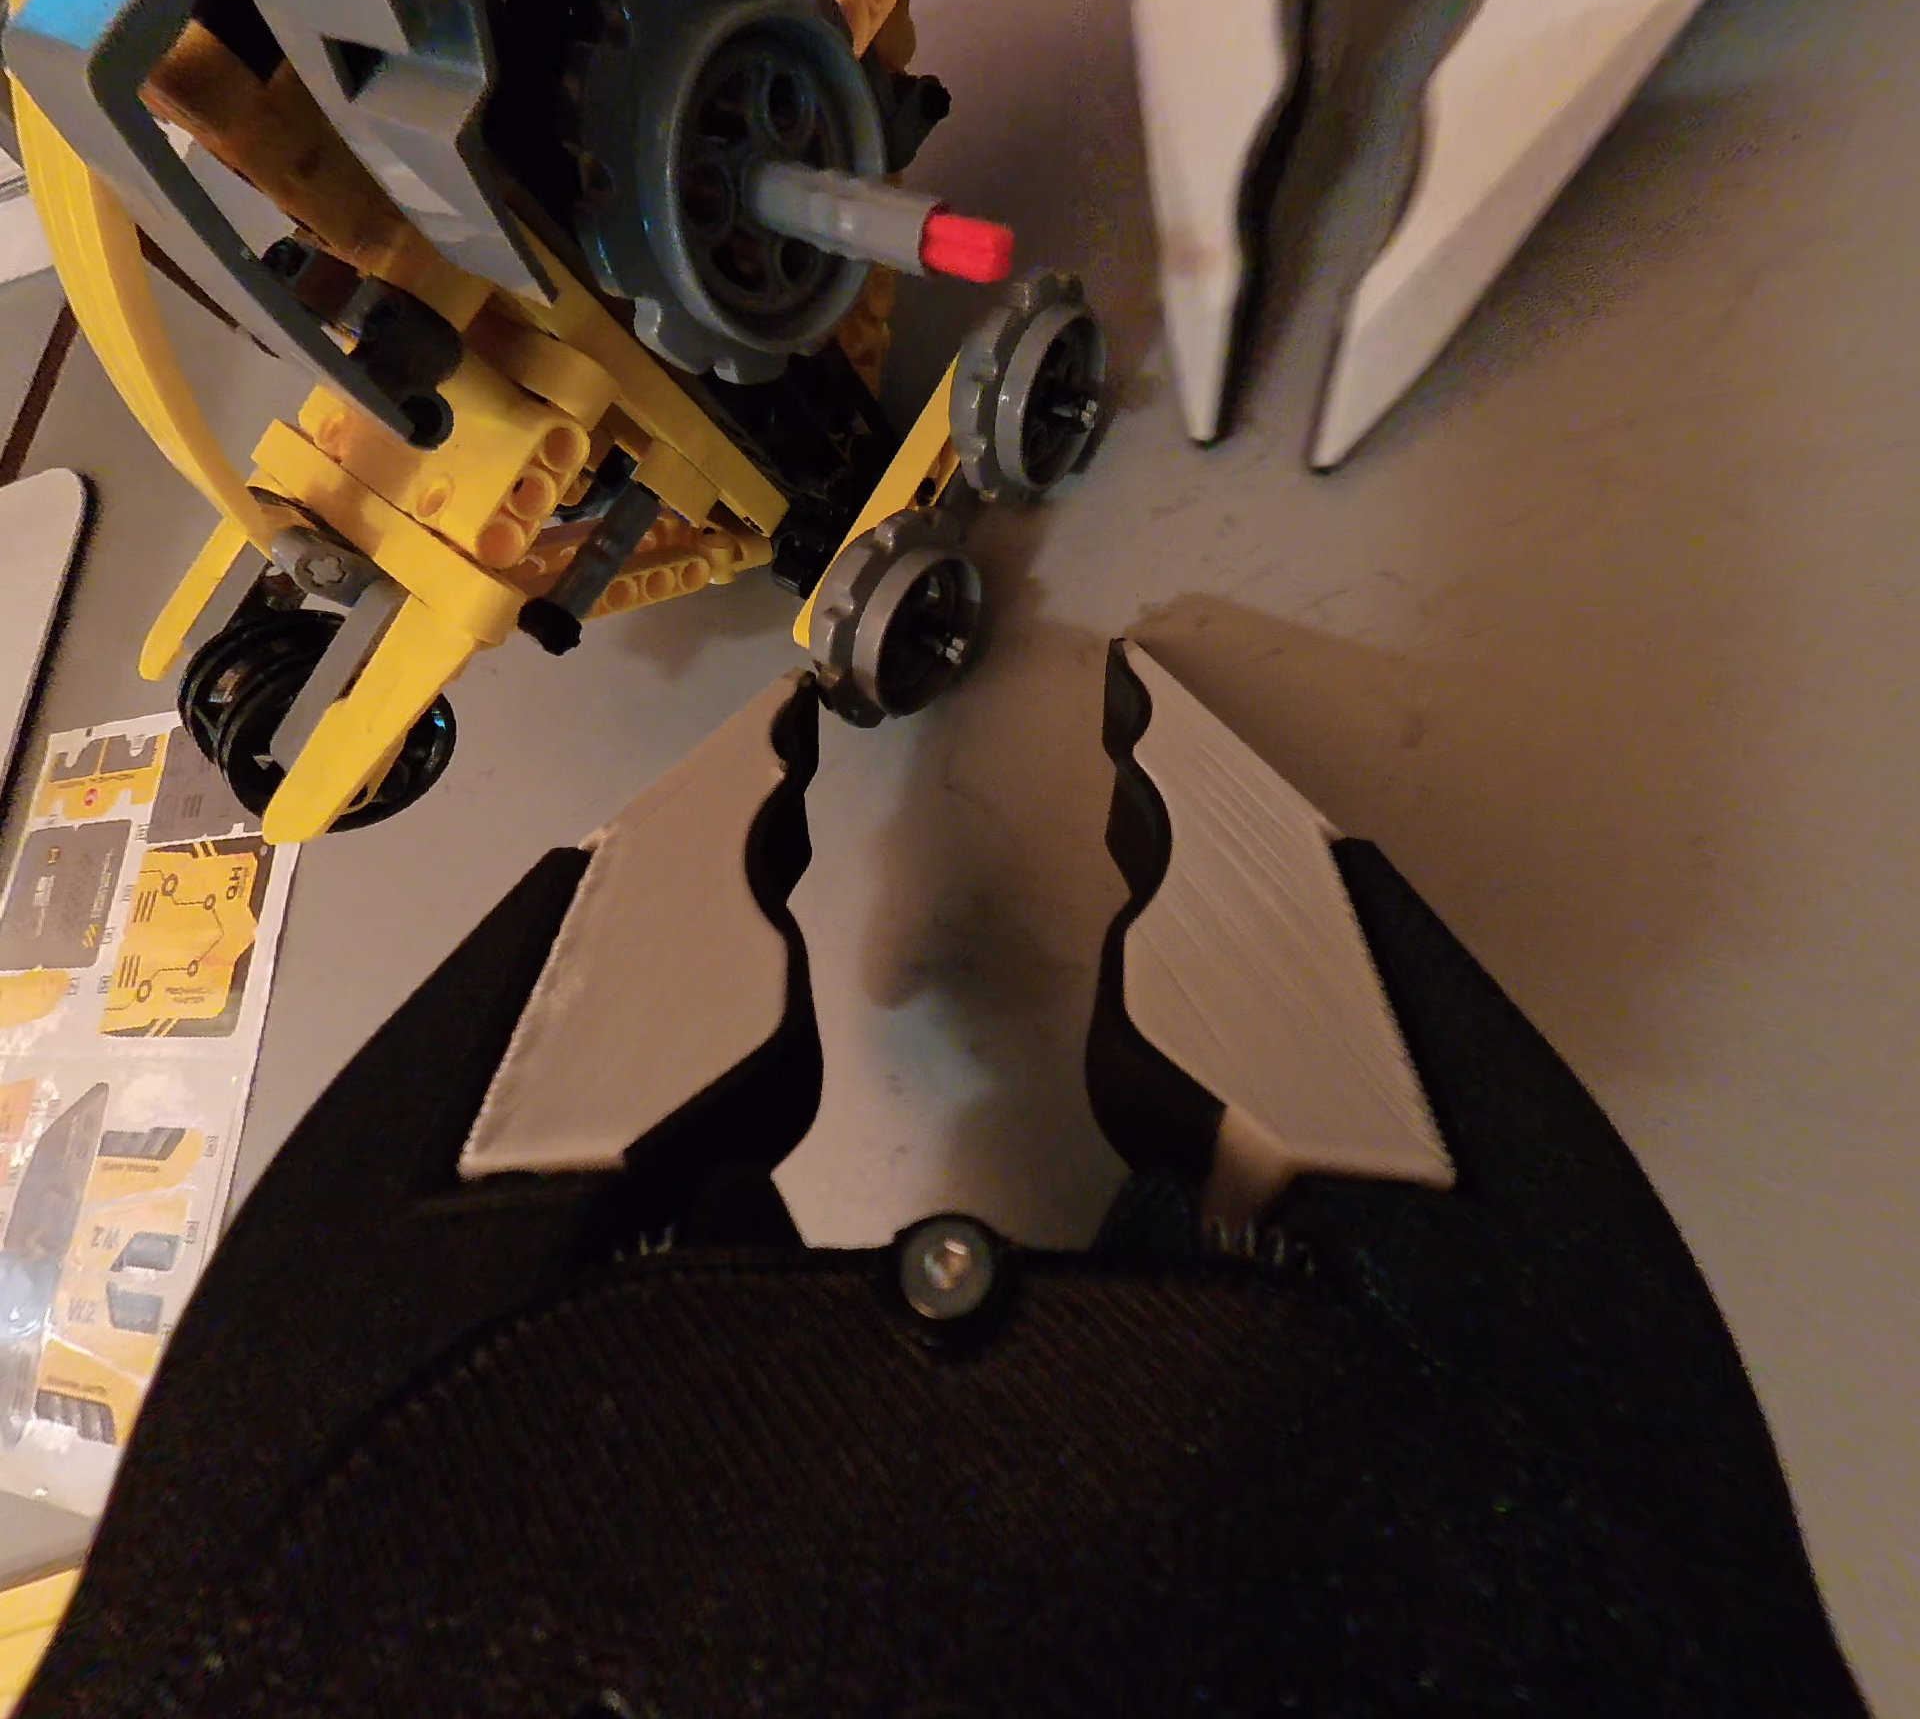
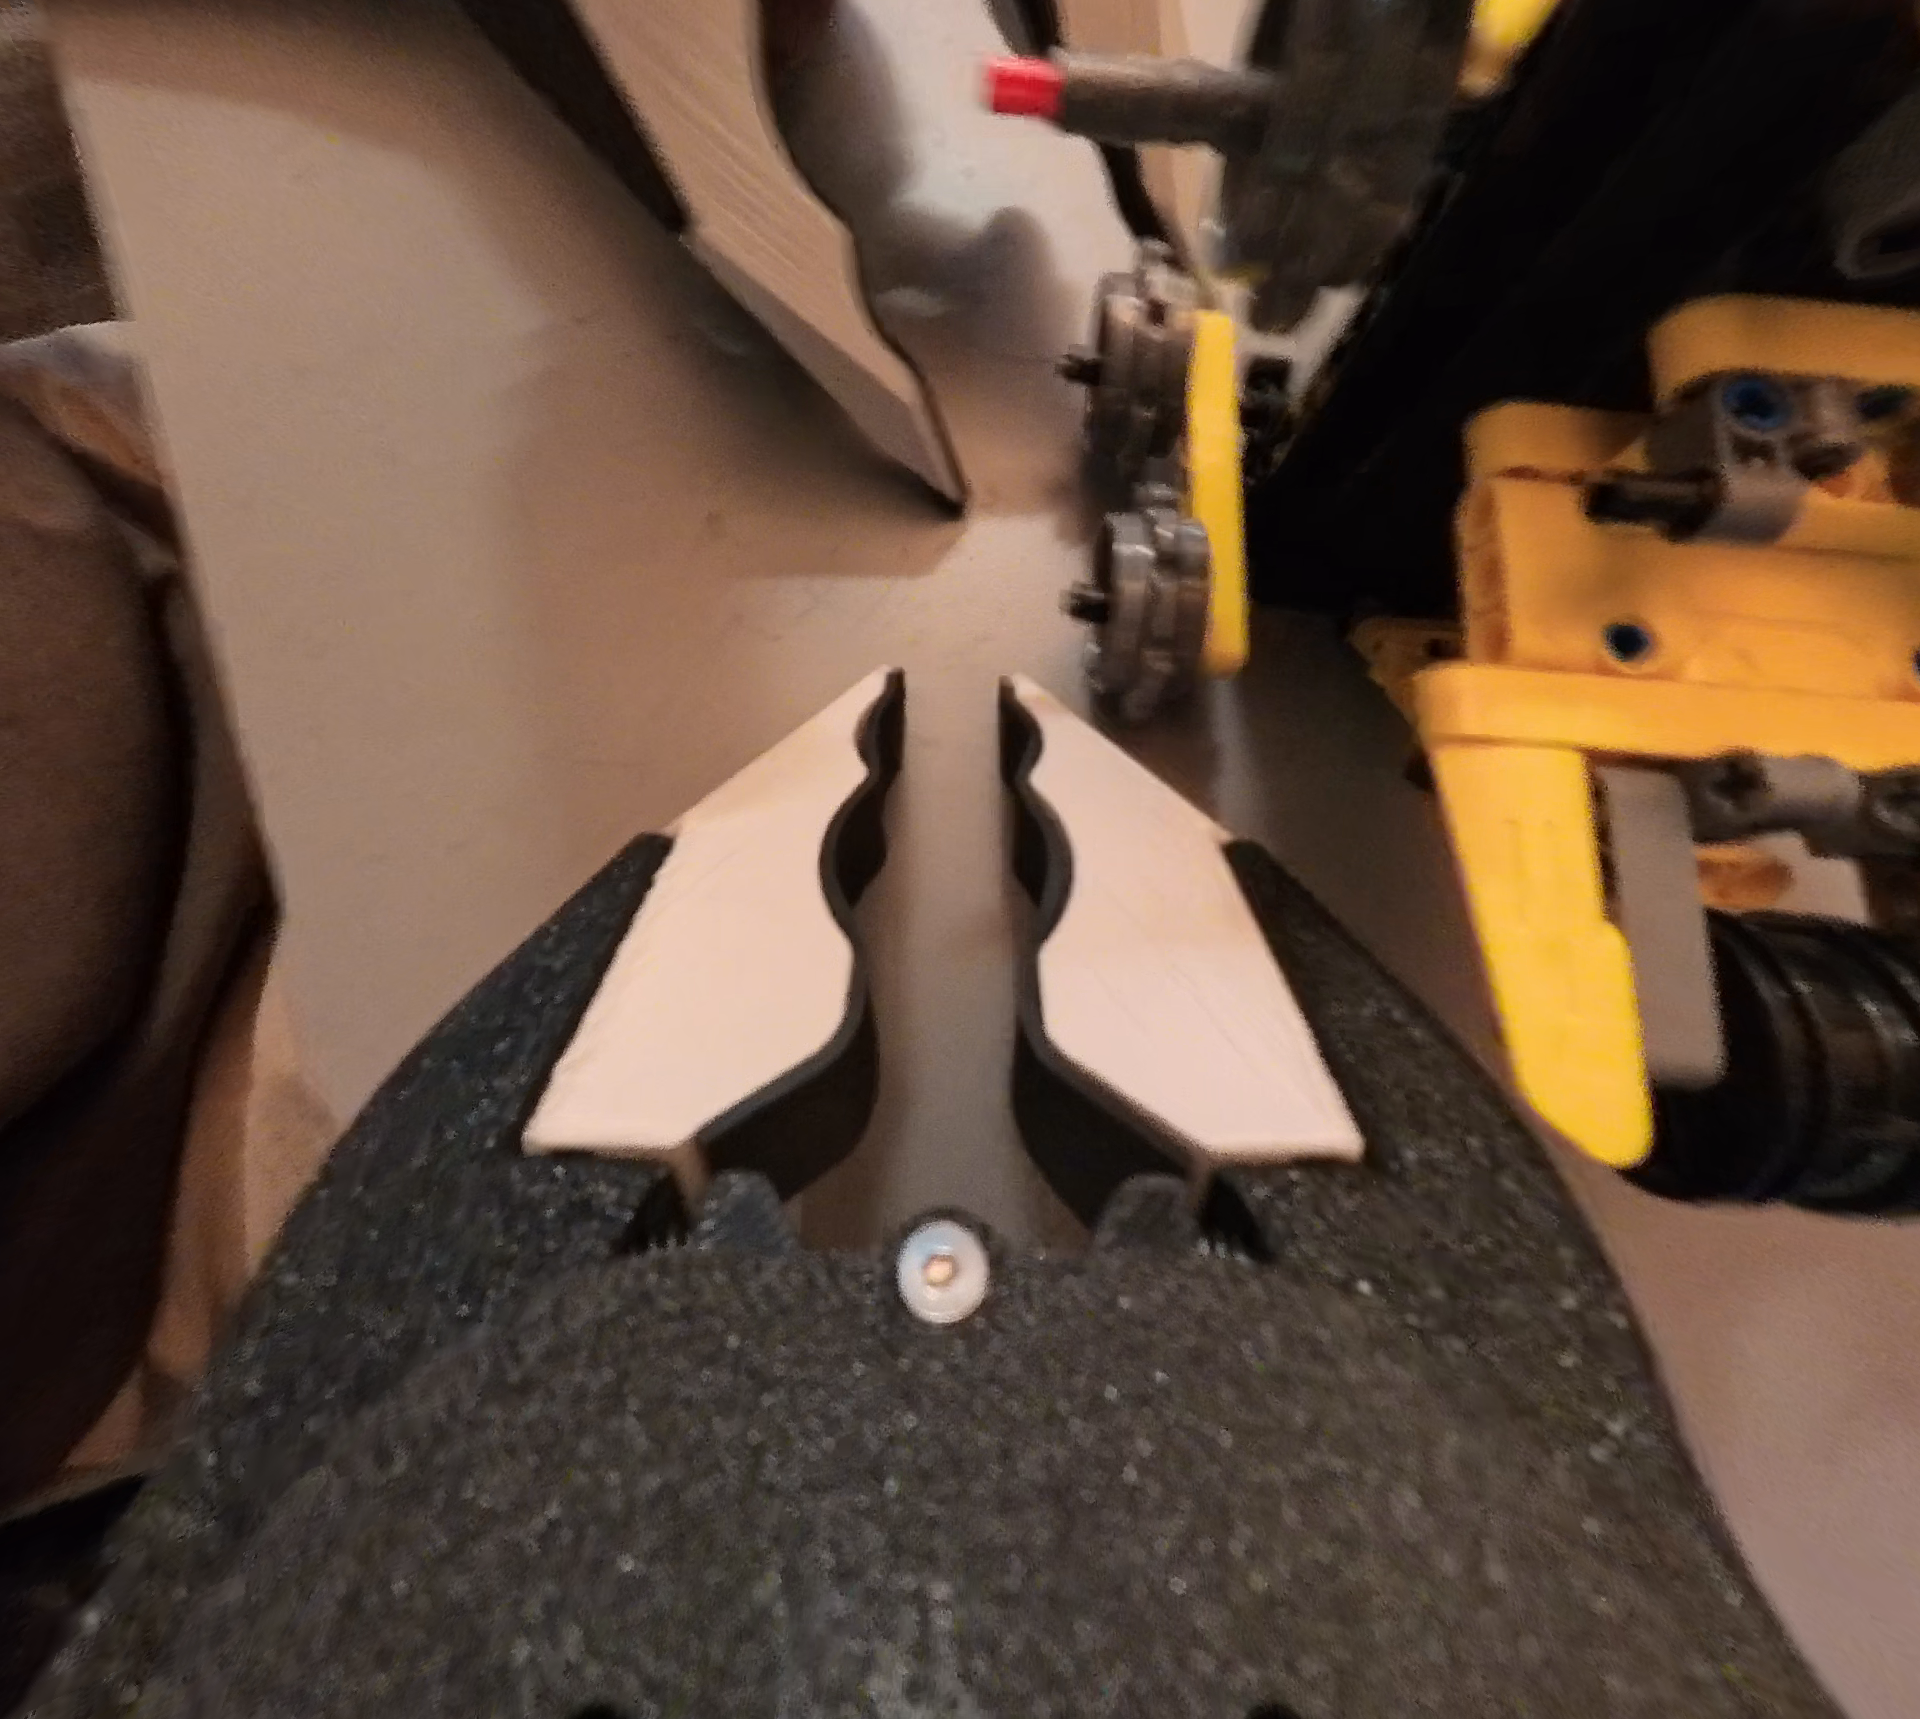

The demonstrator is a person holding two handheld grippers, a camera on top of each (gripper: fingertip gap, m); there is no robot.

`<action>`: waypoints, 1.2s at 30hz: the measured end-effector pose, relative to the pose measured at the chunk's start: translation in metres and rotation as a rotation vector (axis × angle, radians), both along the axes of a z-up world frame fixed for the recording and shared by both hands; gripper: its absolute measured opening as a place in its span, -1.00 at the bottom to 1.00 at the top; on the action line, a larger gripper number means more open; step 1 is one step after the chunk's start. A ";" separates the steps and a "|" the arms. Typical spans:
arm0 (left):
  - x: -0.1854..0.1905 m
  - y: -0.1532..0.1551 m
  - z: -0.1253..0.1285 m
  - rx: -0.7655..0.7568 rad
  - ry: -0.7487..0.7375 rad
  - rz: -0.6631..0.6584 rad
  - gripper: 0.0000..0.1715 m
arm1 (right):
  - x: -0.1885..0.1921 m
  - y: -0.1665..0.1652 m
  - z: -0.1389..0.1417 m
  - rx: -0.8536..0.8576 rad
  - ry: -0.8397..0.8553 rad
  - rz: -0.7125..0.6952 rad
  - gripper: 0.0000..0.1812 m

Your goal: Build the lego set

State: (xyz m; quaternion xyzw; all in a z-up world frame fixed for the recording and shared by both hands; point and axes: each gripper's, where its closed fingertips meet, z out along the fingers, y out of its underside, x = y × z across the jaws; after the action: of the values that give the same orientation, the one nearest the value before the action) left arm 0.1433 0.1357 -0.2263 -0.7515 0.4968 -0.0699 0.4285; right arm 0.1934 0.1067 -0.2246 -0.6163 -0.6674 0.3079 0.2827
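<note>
A yellow, grey and black toy-brick vehicle (image 1: 499, 464) stands on the grey table (image 1: 1558, 734). A large grey wheel (image 1: 727, 183) on it carries a grey axle tipped with a red bush (image 1: 968, 252). Two small grey gear wheels (image 1: 899, 620) sit low on a yellow beam. My left gripper (image 1: 958, 667) is open and empty, and its left fingertip is at the nearer small gear wheel. My right gripper (image 2: 948, 680) is open by only a narrow gap and empty, just left of the gear wheels (image 2: 1153, 620). It also shows in the left wrist view (image 1: 1262, 445), beyond the red bush (image 2: 1018, 87).
A sticker sheet (image 1: 125, 942) lies at the left, with a pale flat object (image 1: 31, 589) at the left edge. A black tyre (image 1: 312, 724) sits at the vehicle's near end. A finger of the left gripper (image 2: 800, 246) reaches in from above in the right wrist view. One gripper's finger ends stand about 6 centimeters off the other's. From the left gripper's tips to the pale flat object (image 1: 31, 589) is close to 35 centimeters.
</note>
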 end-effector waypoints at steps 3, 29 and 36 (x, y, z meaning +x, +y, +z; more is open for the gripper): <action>0.000 0.000 0.000 0.007 0.002 -0.002 -0.39 | -0.002 -0.018 0.037 -0.049 0.186 0.060 -0.85; -0.047 0.024 0.058 0.132 -0.292 0.149 -0.25 | 0.030 0.070 0.065 0.065 0.404 -0.429 0.02; -0.077 0.040 0.071 0.150 -0.401 0.292 -0.26 | 0.019 0.043 0.073 -0.081 0.435 -0.326 -0.06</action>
State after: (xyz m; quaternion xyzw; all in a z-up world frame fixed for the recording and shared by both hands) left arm 0.0659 0.1752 -0.1551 -0.7526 0.2919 -0.1180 0.5784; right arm 0.2125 0.1499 -0.1514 -0.6458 -0.4702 0.4099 0.4403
